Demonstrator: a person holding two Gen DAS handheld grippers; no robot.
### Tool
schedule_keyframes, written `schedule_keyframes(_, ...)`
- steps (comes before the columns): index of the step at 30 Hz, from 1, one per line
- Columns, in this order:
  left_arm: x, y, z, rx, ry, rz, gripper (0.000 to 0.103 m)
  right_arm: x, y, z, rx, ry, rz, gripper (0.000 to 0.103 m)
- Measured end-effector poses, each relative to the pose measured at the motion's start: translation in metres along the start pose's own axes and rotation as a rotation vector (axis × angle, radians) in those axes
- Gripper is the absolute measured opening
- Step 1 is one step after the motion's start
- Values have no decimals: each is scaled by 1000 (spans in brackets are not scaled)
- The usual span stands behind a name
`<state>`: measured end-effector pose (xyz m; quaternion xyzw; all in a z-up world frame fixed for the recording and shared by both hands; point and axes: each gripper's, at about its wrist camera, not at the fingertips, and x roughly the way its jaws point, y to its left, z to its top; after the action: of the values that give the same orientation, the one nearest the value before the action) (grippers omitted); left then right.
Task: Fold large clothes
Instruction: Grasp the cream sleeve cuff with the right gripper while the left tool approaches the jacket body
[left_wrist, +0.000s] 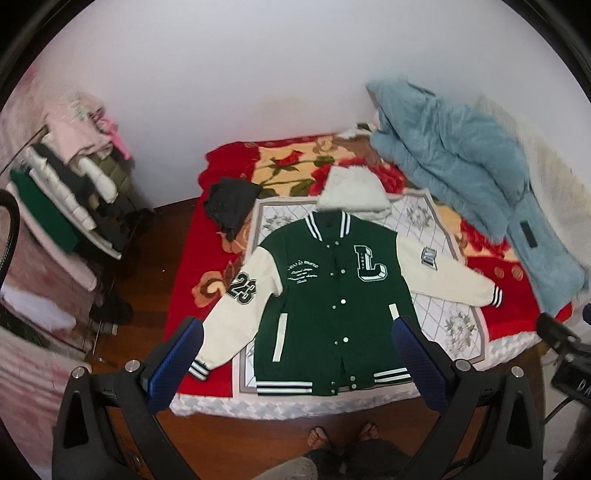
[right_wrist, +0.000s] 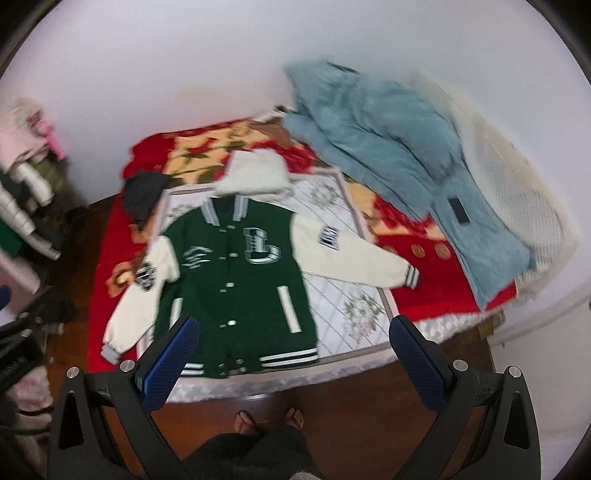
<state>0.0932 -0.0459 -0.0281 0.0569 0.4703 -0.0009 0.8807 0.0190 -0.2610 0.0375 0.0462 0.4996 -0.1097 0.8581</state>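
A green varsity jacket (left_wrist: 332, 302) with cream sleeves lies flat and buttoned, front up, on the bed, sleeves spread out to both sides; it also shows in the right wrist view (right_wrist: 236, 284). My left gripper (left_wrist: 297, 332) is open and empty, held high above the jacket's lower half. My right gripper (right_wrist: 293, 332) is open and empty, held above the jacket's hem and the white quilt (right_wrist: 351, 306) on its right.
A blue fleece garment (left_wrist: 461, 166) is piled at the bed's right. A white fluffy hat (left_wrist: 351, 195) and a dark garment (left_wrist: 229, 203) lie above the jacket's collar. A rack of stacked clothes (left_wrist: 66, 184) stands on the left. The person's feet (left_wrist: 343, 435) are on the wooden floor.
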Motion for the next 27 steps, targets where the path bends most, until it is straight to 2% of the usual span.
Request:
schedule_keyframes(4,62,-26,20,-19,27,-12,103,79,-56,6,158,68,-32,102)
schedule_keyframes(5,79,-37,25,-21,22,-2,103,99,-72,5,195,84,-33,95)
schedule_keyframes(6,89,-44,28,-22,16,5,103,114,-87,4,225,95,-30,84)
schedule_keyframes(7,108,-57,33,-20,9,17,103,141,-108,6,264,114,-32,81)
schedule_keyframes(11,175,-106,47,-11,1,79,103,235,-177,8,380,181,-24,79)
schedule_keyframes(15,275,-159,52,-27,105,136,103,369,-258,4,572,269,86,79)
schedule_keyframes(17,326,-181,50,-47,153,161,103,430,-281,-1,637,315,134,79)
schedule_keyframes(18,346,-190,46,-52,172,183,103,473,-296,-4,659,340,135,79)
schedule_keyframes(21,409,-219,34,-43,245,233,103,564,-317,-18,702,410,131,79)
schedule_keyframes(22,437,-230,29,-45,277,243,103,585,-319,-23,726,431,133,79)
schedule_keyframes(24,469,-243,23,-44,313,245,103,634,-331,-37,798,453,145,79)
schedule_keyframes(27,516,-266,14,-9,347,237,103,679,-347,-52,893,442,142,79)
